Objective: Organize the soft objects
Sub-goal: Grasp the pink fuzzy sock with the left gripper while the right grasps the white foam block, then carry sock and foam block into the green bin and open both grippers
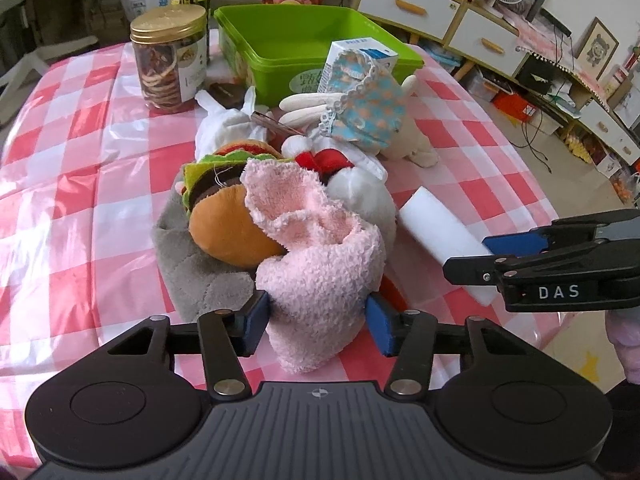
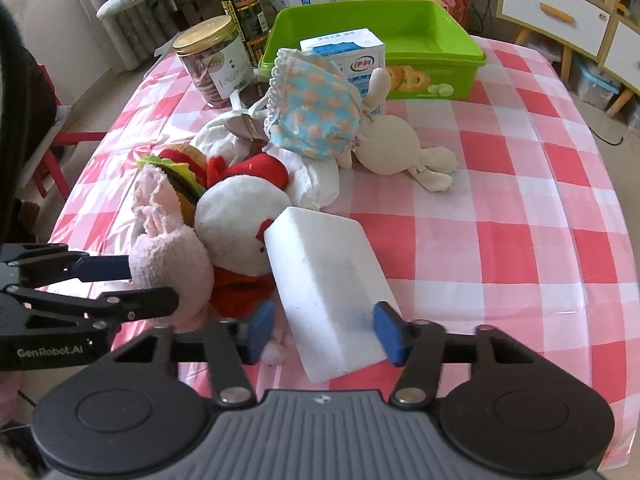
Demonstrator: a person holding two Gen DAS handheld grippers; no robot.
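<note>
A heap of soft toys lies mid-table. My left gripper [image 1: 318, 318] has its blue pads on both sides of a fluffy pink sock [image 1: 316, 256], which also shows in the right wrist view [image 2: 168, 256]; the jaws stand wide and I cannot tell if they squeeze it. Behind the sock lie a plush burger [image 1: 224, 208], a white and red plush [image 2: 240, 216], a grey cloth [image 1: 188, 264] and a cream bunny in a patterned dress [image 2: 316, 112]. My right gripper [image 2: 326, 332] is open around a white foam block [image 2: 324, 272].
A green bin [image 1: 304, 40] stands at the back, with a milk carton [image 2: 352, 56] in front of it. A cookie jar [image 1: 172, 56] and a tin can [image 2: 242, 12] stand at the back left. The pink checked tablecloth [image 2: 500, 220] is bare on the right.
</note>
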